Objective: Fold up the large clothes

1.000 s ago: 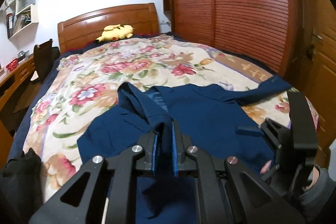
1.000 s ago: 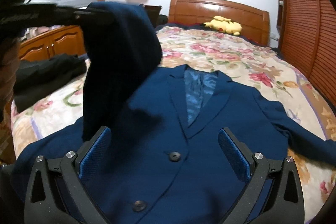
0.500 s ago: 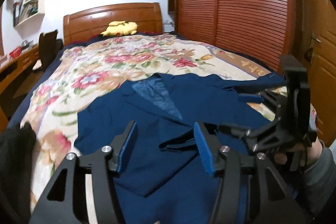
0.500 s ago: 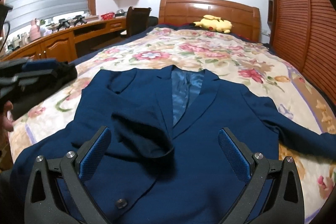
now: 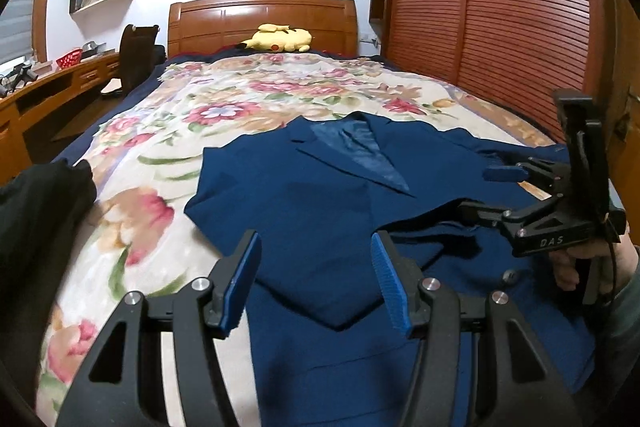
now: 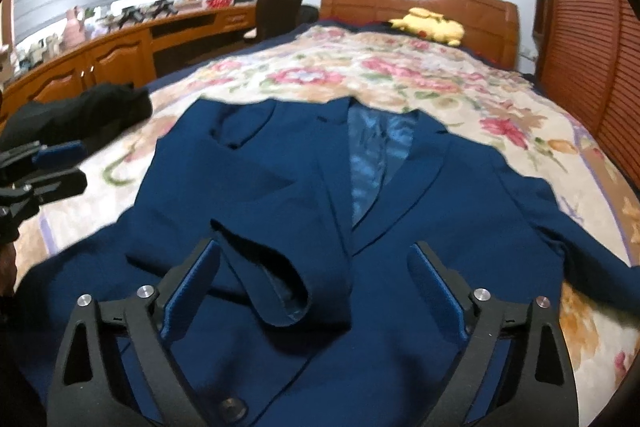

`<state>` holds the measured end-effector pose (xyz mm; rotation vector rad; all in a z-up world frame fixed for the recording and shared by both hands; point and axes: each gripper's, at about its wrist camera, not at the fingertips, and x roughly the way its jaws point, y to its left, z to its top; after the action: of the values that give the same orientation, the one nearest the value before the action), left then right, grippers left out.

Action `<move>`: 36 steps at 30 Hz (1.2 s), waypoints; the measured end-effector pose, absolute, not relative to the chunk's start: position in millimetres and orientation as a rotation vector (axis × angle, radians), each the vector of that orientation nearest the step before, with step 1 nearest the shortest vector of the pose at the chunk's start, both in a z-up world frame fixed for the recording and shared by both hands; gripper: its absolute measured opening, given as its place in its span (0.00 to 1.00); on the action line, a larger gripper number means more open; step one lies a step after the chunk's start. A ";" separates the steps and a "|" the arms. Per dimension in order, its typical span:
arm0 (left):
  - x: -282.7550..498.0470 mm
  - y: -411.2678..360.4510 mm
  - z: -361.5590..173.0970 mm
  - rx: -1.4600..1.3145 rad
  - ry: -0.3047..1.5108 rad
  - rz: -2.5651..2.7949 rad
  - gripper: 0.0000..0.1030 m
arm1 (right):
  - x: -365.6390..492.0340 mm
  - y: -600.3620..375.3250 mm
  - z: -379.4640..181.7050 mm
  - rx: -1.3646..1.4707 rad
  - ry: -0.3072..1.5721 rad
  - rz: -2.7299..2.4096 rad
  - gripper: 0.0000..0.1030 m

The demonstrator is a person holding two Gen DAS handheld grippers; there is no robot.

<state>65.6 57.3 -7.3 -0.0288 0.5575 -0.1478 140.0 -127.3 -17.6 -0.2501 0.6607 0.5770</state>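
A navy blue suit jacket point(image 5: 320, 195) lies face up on the floral bedspread point(image 5: 168, 131), collar toward the headboard. One sleeve point(image 6: 276, 279) is folded over the jacket's point(image 6: 400, 227) front, its cuff lying loose. My left gripper point(image 5: 315, 243) hovers open over the jacket's left side with nothing between its pads. My right gripper point(image 6: 313, 249) hangs just above the folded cuff; its jaws are wide and closing, the cuff lies between them and the pads do not press on it. Each gripper shows in the other's view: the right gripper point(image 5: 486, 191), the left gripper point(image 6: 60, 163).
A black garment point(image 6: 80, 111) is heaped at the bed's left edge. A yellow plush toy point(image 5: 280, 39) rests by the wooden headboard point(image 5: 260, 15). A slatted wardrobe point(image 5: 500, 27) stands on the right, a desk point(image 6: 120, 55) and a chair point(image 6: 280, 7) on the left.
My left gripper, shut on the raised sleeve a second ago, opened and sank toward the bed. The sleeve now lies across the jacket's front. My right gripper edged lower over the cuff.
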 end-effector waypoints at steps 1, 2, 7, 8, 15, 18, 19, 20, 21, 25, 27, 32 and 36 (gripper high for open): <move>64.2 58.6 -10.2 -0.030 0.555 -0.145 0.54 | 140.7 -123.7 -21.2 -0.261 0.670 0.585 0.91; 63.1 59.5 -13.6 -0.029 0.556 -0.143 0.54 | 141.9 -121.0 -24.3 -0.270 0.680 0.590 0.91; 66.2 61.8 -24.4 -0.035 0.588 -0.150 0.54 | 145.1 -108.4 -42.3 -0.318 0.732 0.618 0.91; 66.0 61.9 -25.3 -0.037 0.589 -0.152 0.54 | 145.7 -107.9 -44.8 -0.319 0.740 0.622 0.91; 66.1 60.6 -27.2 -0.043 0.587 -0.144 0.54 | 150.6 -111.5 -55.7 -0.301 0.788 0.631 0.56; 66.2 58.4 -28.3 -0.032 0.586 -0.141 0.54 | 151.1 -115.6 -55.2 -0.299 0.786 0.610 0.17; 66.2 57.3 -28.8 -0.029 0.586 -0.142 0.54 | 151.0 -118.8 -53.0 -0.290 0.779 0.600 0.10; 66.4 56.9 -29.0 -0.027 0.585 -0.142 0.54 | 150.4 -123.0 -49.6 -0.282 0.764 0.587 0.09; 66.5 56.6 -29.2 -0.027 0.585 -0.144 0.54 | 150.4 -126.2 -46.8 -0.269 0.750 0.581 0.08; 66.6 55.9 -30.1 -0.020 0.585 -0.146 0.54 | 150.2 -144.4 -32.2 -0.198 0.699 0.560 0.06; 66.5 55.9 -30.5 -0.019 0.585 -0.146 0.54 | 150.9 -155.2 -23.2 -0.162 0.670 0.543 0.05; 66.5 55.1 -30.3 -0.018 0.584 -0.146 0.54 | 149.0 -173.9 -7.5 -0.112 0.621 0.512 0.05; 66.9 53.7 -30.6 -0.013 0.582 -0.145 0.54 | 144.9 -189.2 1.5 -0.083 0.587 0.483 0.05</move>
<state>66.9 53.7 -30.6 -0.0129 0.5818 -0.1447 144.9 -189.2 1.5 -0.0833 0.5866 0.4826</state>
